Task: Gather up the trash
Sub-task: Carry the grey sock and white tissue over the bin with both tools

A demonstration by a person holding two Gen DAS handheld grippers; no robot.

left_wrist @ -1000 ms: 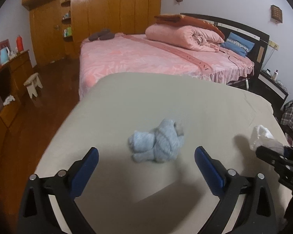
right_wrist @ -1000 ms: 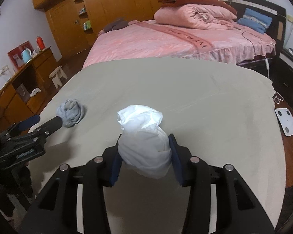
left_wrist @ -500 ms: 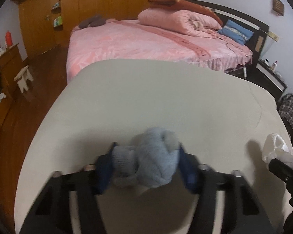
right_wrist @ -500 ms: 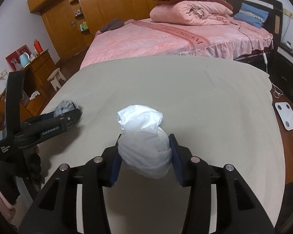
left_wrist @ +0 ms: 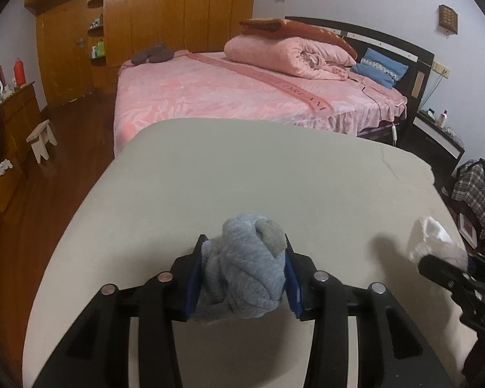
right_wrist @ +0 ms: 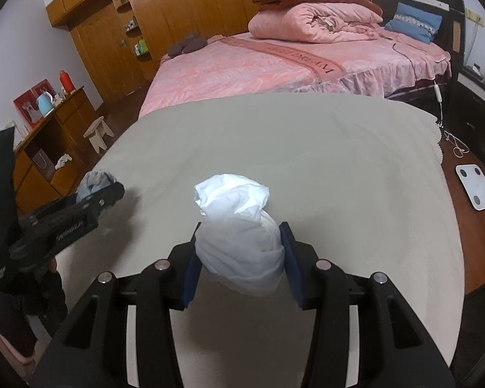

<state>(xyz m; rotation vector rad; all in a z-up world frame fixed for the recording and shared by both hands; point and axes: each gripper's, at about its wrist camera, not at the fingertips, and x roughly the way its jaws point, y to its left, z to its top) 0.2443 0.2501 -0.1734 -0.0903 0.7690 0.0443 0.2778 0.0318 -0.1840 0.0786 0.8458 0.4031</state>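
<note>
My left gripper (left_wrist: 242, 271) is shut on a balled-up grey-blue sock (left_wrist: 242, 271) and holds it just above the beige tabletop (left_wrist: 274, 168). My right gripper (right_wrist: 239, 249) is shut on a crumpled white bag (right_wrist: 237, 226) over the same tabletop (right_wrist: 307, 148). In the right wrist view the left gripper (right_wrist: 93, 190) shows at the left with the sock (right_wrist: 95, 179) peeking above it. In the left wrist view the white bag (left_wrist: 430, 239) and the right gripper (left_wrist: 436, 263) show at the right edge.
A pink bed (left_wrist: 242, 93) with a rolled quilt stands beyond the table. A wooden wardrobe (left_wrist: 145, 16) lines the back wall. A wooden sideboard (left_wrist: 3, 148) and a small stool (left_wrist: 42, 139) stand on the left. A white scale (right_wrist: 475, 187) lies on the floor at right.
My left gripper moved forward around the sock, closed on it and lifted it slightly. My right gripper kept hold of the white bag and barely moved.
</note>
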